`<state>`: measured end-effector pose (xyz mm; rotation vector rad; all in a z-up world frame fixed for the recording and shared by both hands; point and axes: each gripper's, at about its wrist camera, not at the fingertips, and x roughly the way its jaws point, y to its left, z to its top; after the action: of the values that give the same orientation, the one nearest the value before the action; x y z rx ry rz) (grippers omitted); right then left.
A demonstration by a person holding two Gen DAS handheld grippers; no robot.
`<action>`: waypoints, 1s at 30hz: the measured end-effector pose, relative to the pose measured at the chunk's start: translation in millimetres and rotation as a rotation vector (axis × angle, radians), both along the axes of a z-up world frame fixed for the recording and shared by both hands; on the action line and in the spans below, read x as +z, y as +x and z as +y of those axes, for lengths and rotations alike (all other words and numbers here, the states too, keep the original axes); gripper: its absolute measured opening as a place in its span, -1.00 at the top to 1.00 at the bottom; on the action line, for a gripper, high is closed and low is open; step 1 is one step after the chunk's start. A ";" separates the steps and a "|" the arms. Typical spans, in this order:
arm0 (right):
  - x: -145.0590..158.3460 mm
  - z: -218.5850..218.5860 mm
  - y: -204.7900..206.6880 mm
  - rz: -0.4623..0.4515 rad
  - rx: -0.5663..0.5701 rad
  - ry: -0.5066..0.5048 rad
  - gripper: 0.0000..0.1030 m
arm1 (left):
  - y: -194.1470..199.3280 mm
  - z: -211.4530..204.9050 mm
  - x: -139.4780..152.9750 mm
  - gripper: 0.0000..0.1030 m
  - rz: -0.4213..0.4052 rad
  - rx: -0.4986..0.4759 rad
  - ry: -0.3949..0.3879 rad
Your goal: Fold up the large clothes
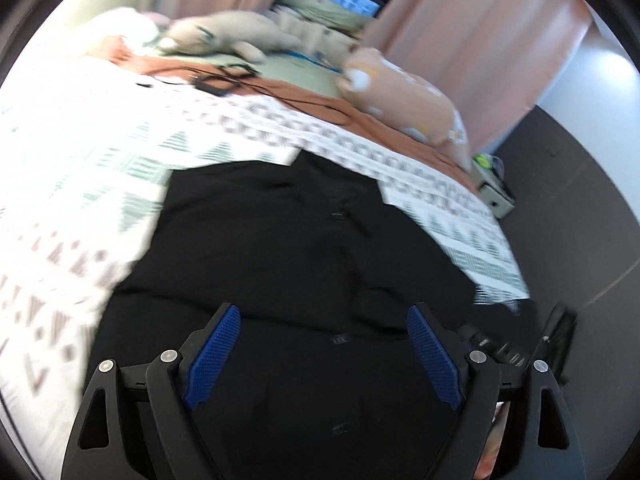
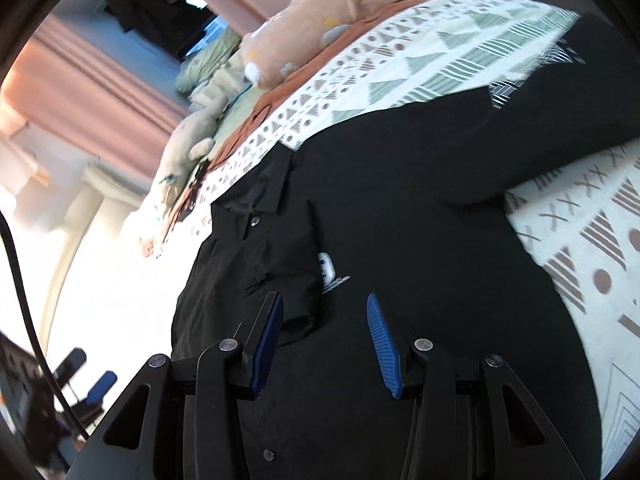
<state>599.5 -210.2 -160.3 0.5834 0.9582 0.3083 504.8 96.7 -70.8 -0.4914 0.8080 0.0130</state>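
A large black button-up shirt [image 1: 304, 240] lies spread on the patterned white bedspread [image 1: 80, 152]. In the right wrist view the shirt [image 2: 400, 200] shows its collar, buttons and a white chest print, with one sleeve stretched to the upper right. My left gripper [image 1: 324, 312] is open and empty just above the shirt's lower part. My right gripper [image 2: 326, 300] is open and empty above the shirt's front, near the white print [image 2: 328, 272].
A peach plush toy [image 1: 404, 92] and a beige plush toy [image 1: 224, 32] lie at the bed's head, with a black cable [image 1: 224, 80] near them. Pink curtains [image 1: 472, 40] hang behind. Dark floor [image 1: 580, 208] and a small box lie right of the bed.
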 end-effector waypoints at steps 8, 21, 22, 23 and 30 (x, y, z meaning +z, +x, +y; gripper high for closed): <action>15.9 62.3 0.2 -0.095 0.087 -0.253 -0.46 | -39.4 62.4 -24.9 -0.67 -0.014 0.140 0.044; -9.8 156.3 16.3 -0.071 0.195 -0.571 -0.46 | -62.6 123.7 -30.5 -0.67 -0.063 0.278 -0.054; -14.3 162.0 18.3 -0.070 0.205 -0.599 -0.46 | -64.6 128.9 -30.9 -0.67 -0.065 0.289 -0.070; -18.8 166.7 20.4 -0.067 0.211 -0.629 -0.46 | -65.6 132.1 -31.6 -0.67 -0.066 0.298 -0.081; -29.5 158.4 22.9 -0.058 0.171 -0.757 -0.46 | -68.2 142.0 -33.0 -0.67 -0.067 0.324 -0.122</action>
<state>622.4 -51.8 -189.8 -0.1982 0.9844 0.0941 436.7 238.7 -103.8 -0.7309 0.6590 0.2466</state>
